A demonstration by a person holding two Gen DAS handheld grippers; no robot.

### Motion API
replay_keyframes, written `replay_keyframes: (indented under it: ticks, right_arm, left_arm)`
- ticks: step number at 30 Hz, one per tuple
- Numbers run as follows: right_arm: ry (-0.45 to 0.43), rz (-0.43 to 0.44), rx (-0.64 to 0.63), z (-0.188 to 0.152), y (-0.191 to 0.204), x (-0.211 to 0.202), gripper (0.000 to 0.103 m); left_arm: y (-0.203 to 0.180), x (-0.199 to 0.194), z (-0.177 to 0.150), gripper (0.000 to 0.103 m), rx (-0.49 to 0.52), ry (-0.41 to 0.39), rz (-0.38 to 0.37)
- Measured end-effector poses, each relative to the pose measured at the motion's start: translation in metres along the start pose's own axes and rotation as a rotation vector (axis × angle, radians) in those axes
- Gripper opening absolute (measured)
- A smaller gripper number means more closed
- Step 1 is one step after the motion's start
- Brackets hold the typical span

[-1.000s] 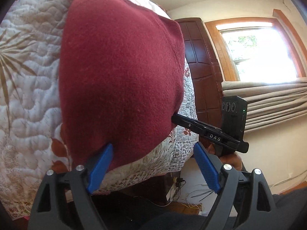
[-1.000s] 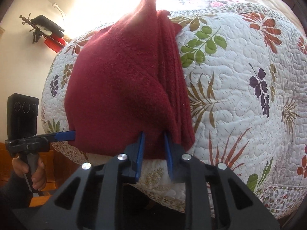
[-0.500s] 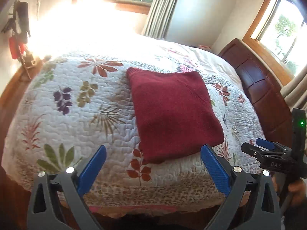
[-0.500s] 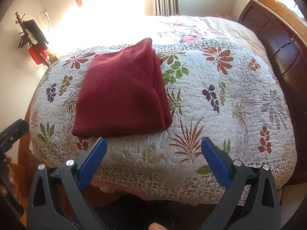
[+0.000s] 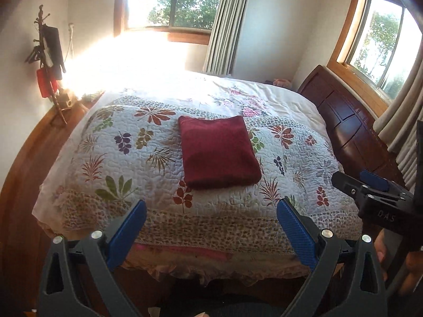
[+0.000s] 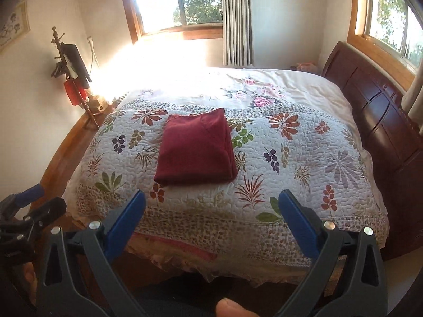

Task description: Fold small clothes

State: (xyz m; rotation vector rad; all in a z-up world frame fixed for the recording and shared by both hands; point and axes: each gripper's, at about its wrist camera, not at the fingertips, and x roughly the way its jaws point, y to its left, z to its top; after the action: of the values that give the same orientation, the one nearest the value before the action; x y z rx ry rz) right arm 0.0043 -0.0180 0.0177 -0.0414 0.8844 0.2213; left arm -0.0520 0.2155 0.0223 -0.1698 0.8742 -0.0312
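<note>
I have my left gripper [image 5: 211, 227] spread wide with nothing between its blue pads, and my right gripper [image 6: 211, 219] is just as wide and just as empty. Both hang off the near edge of the bed [image 5: 185, 253], clear of the quilt [image 5: 111, 158].

The red garment [image 5: 218, 152] lies ahead of both grippers, flat on the quilt, squared into a compact rectangle with its layered edges on the right side as the right view shows them. I judge this piece done: no sleeve or loose flap sticks out. I see no other garment waiting on the bed, so whatever is left must lie outside my views, or the job is finished.

For room, the quilt is open on both sides of the garment and beyond it. The dark wooden headboard [image 6: 383, 121] sits well off to my right, and a coat stand [image 6: 71, 63] against the wall far to my left. My right gripper also shows at the edge of the left view, close beside, so I would mind the two crossing.
</note>
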Motion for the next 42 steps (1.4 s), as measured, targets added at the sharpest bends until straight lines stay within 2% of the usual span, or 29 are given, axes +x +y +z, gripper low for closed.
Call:
replay_keyframes:
  ticks: [9, 23, 42]
  right_arm:
    - [-0.032, -0.001, -0.017, -0.03, 0.029, -0.033, 0.1]
    - [-0.053, -0.011, -0.056, -0.039, 0.055, -0.047, 0.1]
    - [-0.048, -0.025, -0.034, -0.034, 0.045, -0.041, 0.1]
  left_arm:
    - [0.008, -0.028, -0.028, 0.099, -0.009, -0.003, 0.01]
    - [0.021, -0.035, -0.038, 0.099, -0.029, -0.014, 0.002]
    - [0.013, -0.029, -0.037, 0.099, -0.007, 0.009, 0.003]
